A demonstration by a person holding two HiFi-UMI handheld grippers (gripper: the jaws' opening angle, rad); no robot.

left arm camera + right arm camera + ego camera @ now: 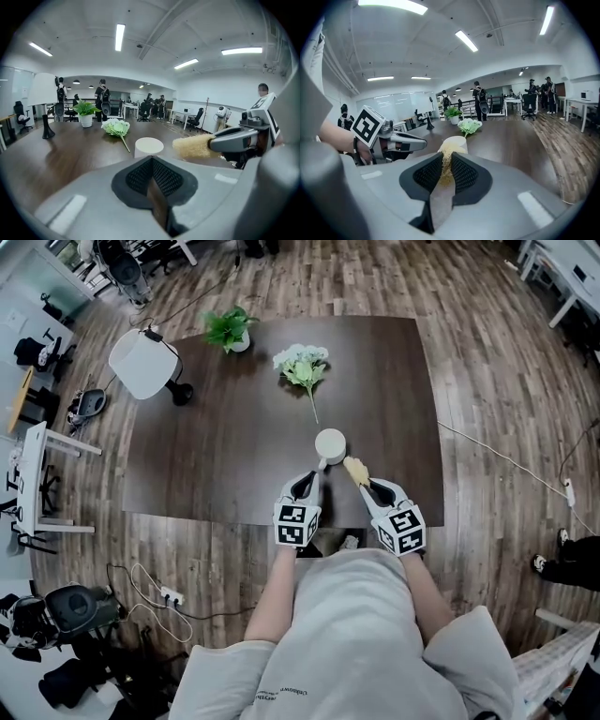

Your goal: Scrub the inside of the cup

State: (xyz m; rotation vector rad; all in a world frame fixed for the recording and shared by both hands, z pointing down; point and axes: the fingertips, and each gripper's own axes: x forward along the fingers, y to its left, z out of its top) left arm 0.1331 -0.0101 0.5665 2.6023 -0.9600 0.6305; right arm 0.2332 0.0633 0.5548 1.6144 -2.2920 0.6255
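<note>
A white cup (pixel 330 444) stands upright on the dark table (pixel 206 456), near its front edge. My left gripper (pixel 306 484) sits just short of the cup on its near left, shut with nothing between its fingers. My right gripper (pixel 369 487) is shut on a beige bristly brush (pixel 354 469), whose tip points toward the cup's right side without touching it. In the left gripper view the cup (pixel 149 146) is straight ahead and the brush (pixel 193 146) hovers to its right. In the right gripper view the brush (pixel 446 161) rises between the jaws toward the cup (pixel 455 142).
A white flower bunch (pixel 302 366) lies behind the cup, and a small potted plant (pixel 230 331) stands farther back. A white desk lamp (pixel 145 364) sits at the table's left edge. Wooden floor surrounds the table, with cables and office chairs to the left.
</note>
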